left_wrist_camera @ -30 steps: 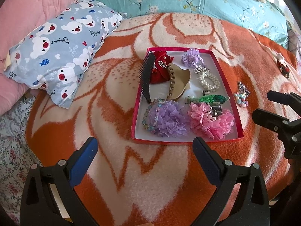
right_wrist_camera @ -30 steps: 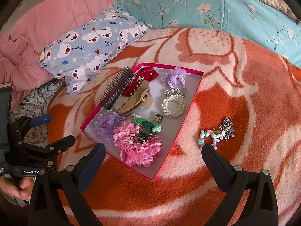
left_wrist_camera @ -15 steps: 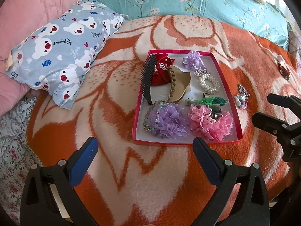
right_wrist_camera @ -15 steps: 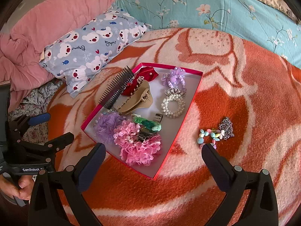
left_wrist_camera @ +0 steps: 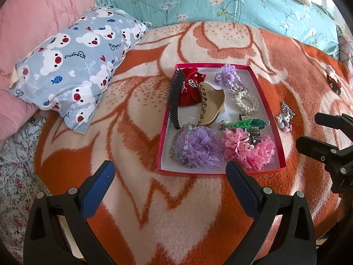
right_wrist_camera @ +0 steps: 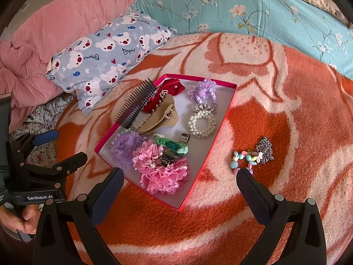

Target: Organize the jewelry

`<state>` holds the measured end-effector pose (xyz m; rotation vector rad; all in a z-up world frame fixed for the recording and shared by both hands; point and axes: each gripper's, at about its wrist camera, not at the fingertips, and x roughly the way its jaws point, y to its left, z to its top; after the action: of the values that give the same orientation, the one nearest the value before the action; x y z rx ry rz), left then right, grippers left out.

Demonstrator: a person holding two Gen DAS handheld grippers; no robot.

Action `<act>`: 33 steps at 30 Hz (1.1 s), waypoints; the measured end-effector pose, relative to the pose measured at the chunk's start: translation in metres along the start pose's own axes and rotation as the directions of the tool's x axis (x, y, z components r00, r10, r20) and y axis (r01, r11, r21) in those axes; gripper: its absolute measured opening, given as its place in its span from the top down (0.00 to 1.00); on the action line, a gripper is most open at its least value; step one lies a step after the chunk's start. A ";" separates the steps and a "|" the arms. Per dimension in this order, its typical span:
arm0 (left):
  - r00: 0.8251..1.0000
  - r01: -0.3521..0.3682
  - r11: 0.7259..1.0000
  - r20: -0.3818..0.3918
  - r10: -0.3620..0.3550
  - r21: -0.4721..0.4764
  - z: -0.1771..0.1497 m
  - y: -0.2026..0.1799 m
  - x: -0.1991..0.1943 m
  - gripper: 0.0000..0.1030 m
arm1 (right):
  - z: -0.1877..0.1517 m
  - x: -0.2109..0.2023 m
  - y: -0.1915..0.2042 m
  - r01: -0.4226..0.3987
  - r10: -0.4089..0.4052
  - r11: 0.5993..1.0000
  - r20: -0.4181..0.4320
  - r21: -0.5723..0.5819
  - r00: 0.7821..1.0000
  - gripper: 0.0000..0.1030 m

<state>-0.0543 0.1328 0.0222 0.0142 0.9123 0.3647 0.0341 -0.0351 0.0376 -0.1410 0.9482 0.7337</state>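
Note:
A red-rimmed box lies on the orange blanket and holds a black comb, a beige claw clip, a pearl bracelet, a green braid, and purple and pink scrunchies. A pastel bead bracelet and a silver chain lie on the blanket right of the box. My left gripper is open and empty, in front of the box. My right gripper is open and empty, above the box's near corner.
A bear-print pillow and pink quilt lie to the left, a teal floral cover behind. A small red and black hair clip lies far right on the blanket. The bed edge drops at the left.
Both grippers have drawn back slightly, so the box looks a little farther away. Both stay open and nothing in the box has moved.

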 end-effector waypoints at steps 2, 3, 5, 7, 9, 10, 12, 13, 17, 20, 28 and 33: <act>1.000 -0.003 1.000 0.000 0.003 0.000 0.000 0.000 0.000 0.02 | 0.000 0.000 0.000 -0.001 0.001 1.000 0.000 0.000 1.000 0.00; 1.000 -0.001 1.000 0.001 0.001 0.000 0.000 0.001 0.000 0.02 | 0.000 0.000 0.000 0.000 0.000 1.000 -0.001 0.000 1.000 0.00; 1.000 -0.002 1.000 0.001 0.002 0.001 0.000 0.001 0.000 0.02 | 0.000 0.000 0.000 0.000 0.000 1.000 0.001 0.000 1.000 0.00; 1.000 -0.001 1.000 0.001 0.001 0.002 0.000 0.001 0.000 0.02 | 0.000 0.000 0.000 -0.001 0.001 1.000 0.001 0.001 1.000 0.00; 1.000 -0.001 1.000 0.001 0.001 0.001 0.000 0.001 0.000 0.02 | 0.000 0.000 0.000 -0.001 0.001 1.000 0.001 0.001 1.000 0.00; 1.000 0.000 1.000 0.000 0.000 0.001 0.000 0.001 0.001 0.02 | 0.000 0.000 0.000 -0.001 0.001 1.000 0.001 0.002 1.000 0.00; 1.000 -0.001 1.000 0.000 0.001 0.000 0.000 0.000 -0.001 0.02 | 0.000 0.000 0.000 -0.001 0.001 1.000 0.001 0.001 1.000 0.00; 1.000 0.000 1.000 0.000 0.000 0.001 0.000 0.000 -0.001 0.02 | 0.000 0.000 0.000 -0.002 0.002 1.000 0.001 0.001 1.000 0.00; 1.000 0.001 1.000 0.001 -0.001 -0.002 0.000 0.000 -0.001 0.02 | 0.000 0.000 0.000 -0.002 0.002 1.000 0.002 0.000 1.000 0.00; 1.000 -0.001 1.000 0.000 0.001 0.000 0.000 0.000 -0.001 0.02 | 0.000 -0.001 0.000 -0.002 0.002 1.000 0.001 0.000 1.000 0.00; 1.000 0.001 1.000 0.003 -0.001 -0.001 0.001 -0.001 -0.002 0.02 | 0.001 -0.004 0.000 -0.001 0.001 1.000 0.007 0.000 1.000 0.00; 1.000 0.000 1.000 0.002 0.000 0.000 0.001 -0.001 -0.003 0.02 | 0.001 -0.005 0.000 -0.001 0.001 1.000 0.008 0.000 1.000 0.00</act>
<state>-0.0549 0.1313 0.0251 0.0142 0.9105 0.3646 0.0327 -0.0373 0.0425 -0.1372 0.9405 0.7341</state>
